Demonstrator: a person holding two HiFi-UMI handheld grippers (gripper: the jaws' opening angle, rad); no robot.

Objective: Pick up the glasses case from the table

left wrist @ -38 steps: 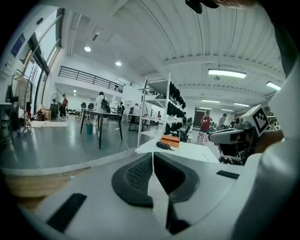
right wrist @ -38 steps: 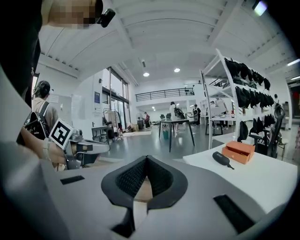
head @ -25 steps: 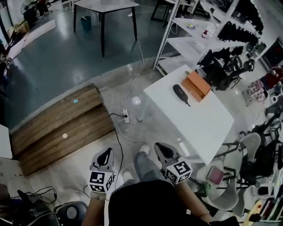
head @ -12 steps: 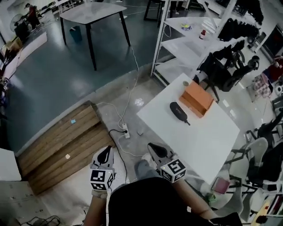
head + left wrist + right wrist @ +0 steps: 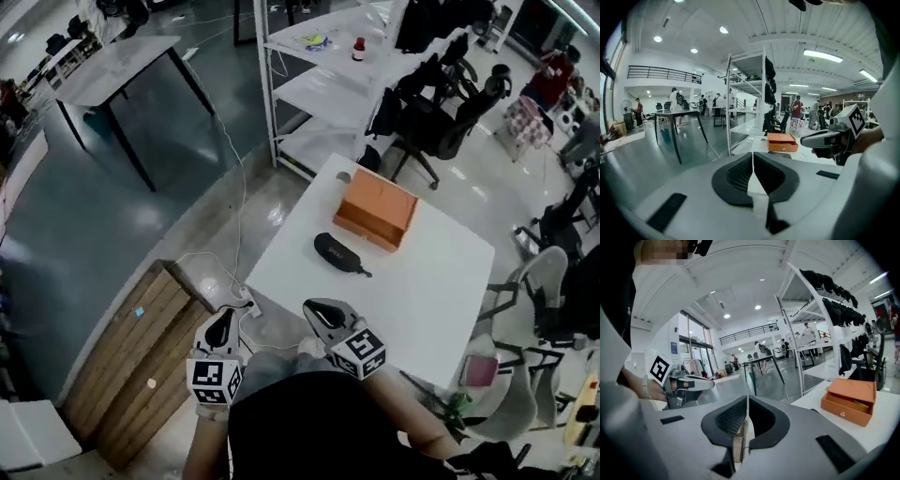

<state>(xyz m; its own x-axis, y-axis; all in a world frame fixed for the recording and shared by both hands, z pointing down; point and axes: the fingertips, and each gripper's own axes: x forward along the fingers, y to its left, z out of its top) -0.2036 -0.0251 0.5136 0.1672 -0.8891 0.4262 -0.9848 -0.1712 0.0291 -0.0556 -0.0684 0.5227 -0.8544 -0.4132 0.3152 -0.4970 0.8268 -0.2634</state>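
A black glasses case [image 5: 337, 253] lies on the white table [image 5: 422, 291], just in front of an orange box [image 5: 376, 212]. Both grippers hang short of the table's near edge, apart from the case. My left gripper [image 5: 223, 323] is over the floor to the left, its jaws together with nothing in them. My right gripper [image 5: 317, 309] is at the table's near corner, jaws together and empty. In the left gripper view the orange box [image 5: 782, 142] shows ahead with the case [image 5: 778, 154] a dark sliver below it. The right gripper view shows the box [image 5: 849, 400] at right.
A white shelf rack [image 5: 328, 75] stands behind the table, with black office chairs [image 5: 436, 103] beside it. A dark-legged table [image 5: 117, 70] stands far left. Wooden planks [image 5: 141, 366] and a white cable [image 5: 234, 187] lie on the floor at left. Grey chairs [image 5: 539, 300] crowd the right.
The person has walked toward the white table; it and the case now lie closer and more centred. Both grippers stayed shut and were carried forward, the right one reaching the table's near corner.
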